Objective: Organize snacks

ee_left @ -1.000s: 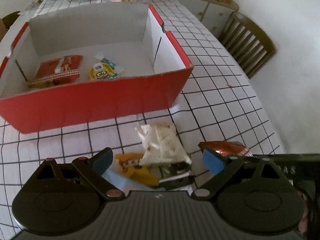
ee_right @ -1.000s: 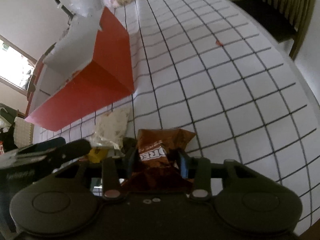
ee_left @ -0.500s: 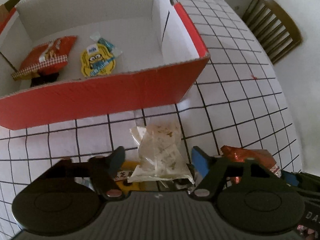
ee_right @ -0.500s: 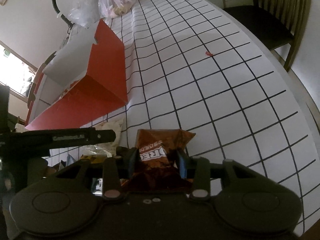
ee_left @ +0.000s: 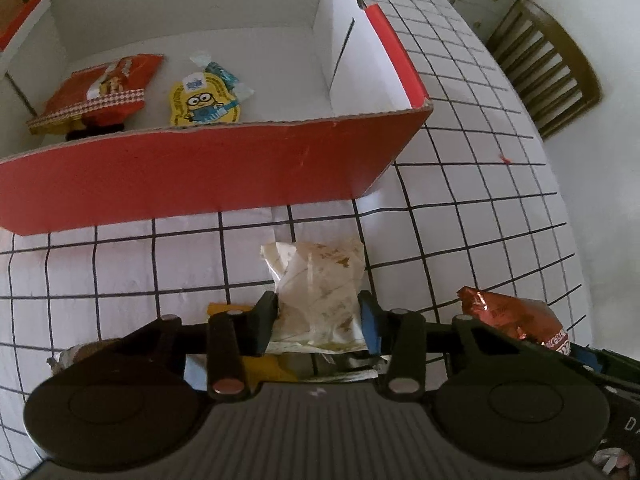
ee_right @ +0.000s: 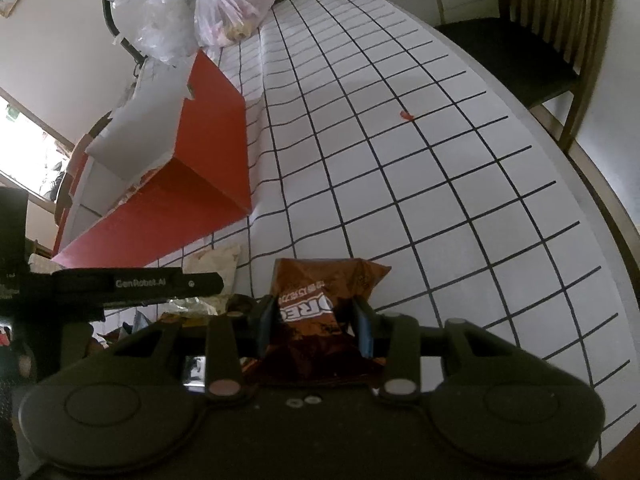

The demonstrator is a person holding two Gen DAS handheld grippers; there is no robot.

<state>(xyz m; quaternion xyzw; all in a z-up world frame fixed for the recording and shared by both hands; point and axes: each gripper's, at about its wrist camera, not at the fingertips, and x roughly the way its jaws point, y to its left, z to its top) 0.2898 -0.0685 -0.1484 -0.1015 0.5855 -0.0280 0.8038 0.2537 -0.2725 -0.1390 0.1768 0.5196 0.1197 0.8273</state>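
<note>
Two snack packs (ee_left: 96,94) in red box (ee_left: 200,176); left gripper (ee_left: 319,320) closing onto white packet (ee_left: 320,292); right gripper (ee_right: 314,320) clamps brown packet (ee_right: 320,292).

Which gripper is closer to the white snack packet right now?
Left. The left gripper has the white snack packet between its closing jaws, pads touching it. The right gripper is alongside, clamped on the brown Oreo packet.
</note>
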